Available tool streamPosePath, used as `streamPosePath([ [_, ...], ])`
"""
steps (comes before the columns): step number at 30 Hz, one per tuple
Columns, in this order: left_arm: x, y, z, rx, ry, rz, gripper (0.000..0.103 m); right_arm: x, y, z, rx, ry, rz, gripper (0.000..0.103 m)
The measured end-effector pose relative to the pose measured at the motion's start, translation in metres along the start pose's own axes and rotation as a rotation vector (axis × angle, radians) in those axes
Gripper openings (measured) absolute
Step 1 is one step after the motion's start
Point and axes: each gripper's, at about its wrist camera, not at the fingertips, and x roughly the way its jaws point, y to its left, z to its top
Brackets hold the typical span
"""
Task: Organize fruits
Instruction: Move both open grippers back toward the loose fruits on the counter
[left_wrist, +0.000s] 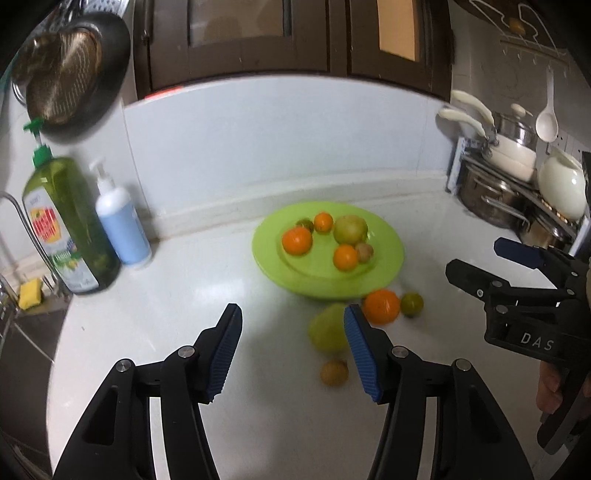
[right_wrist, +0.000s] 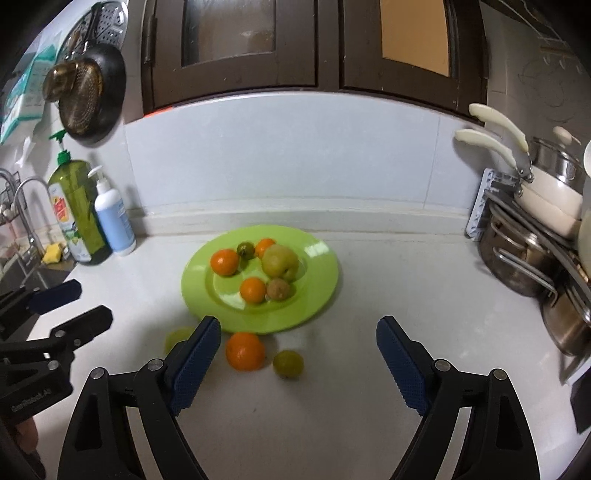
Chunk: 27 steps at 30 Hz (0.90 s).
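A green plate (left_wrist: 388, 247) (right_wrist: 321, 273) on the white counter holds several fruits: oranges, a large green apple (left_wrist: 350, 229) (right_wrist: 279, 261), a small dark green fruit and a brownish one. On the counter in front of the plate lie a big orange (left_wrist: 381, 306) (right_wrist: 245, 351), a small green fruit (left_wrist: 412, 304) (right_wrist: 288, 363), a yellow-green pear (left_wrist: 327, 330) (right_wrist: 177, 336) and a small yellowish fruit (left_wrist: 334, 373). My left gripper (left_wrist: 291, 350) is open and empty, with the pear by its right finger. My right gripper (right_wrist: 297, 362) is open and empty above the orange and green fruit.
A green dish-soap bottle (left_wrist: 70, 225) and a white pump bottle (left_wrist: 122, 225) stand at the left by the sink. Stacked pots and pans (right_wrist: 535, 236) fill the right side. A pan (left_wrist: 70, 70) hangs on the left wall. Dark cabinets are above the backsplash.
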Motion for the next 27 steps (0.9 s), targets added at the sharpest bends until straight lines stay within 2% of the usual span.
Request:
streamPosePath([
  [3, 0.004, -0.003, -0.011, 0.005, 0.03, -0.021, 0.057, 0.001, 0.0, -0.01, -0.001, 0.02, -0.004, 0.085],
  [13, 0.014, -0.018, -0.034, 0.074, 0.084, -0.024, 0.057, 0.013, -0.005, -0.037, 0.015, 0.104, 0.003, 0.071],
  [27, 0.043, -0.03, -0.043, 0.11, 0.159, -0.057, 0.056, 0.044, -0.013, -0.048, 0.028, 0.19, 0.029, 0.067],
])
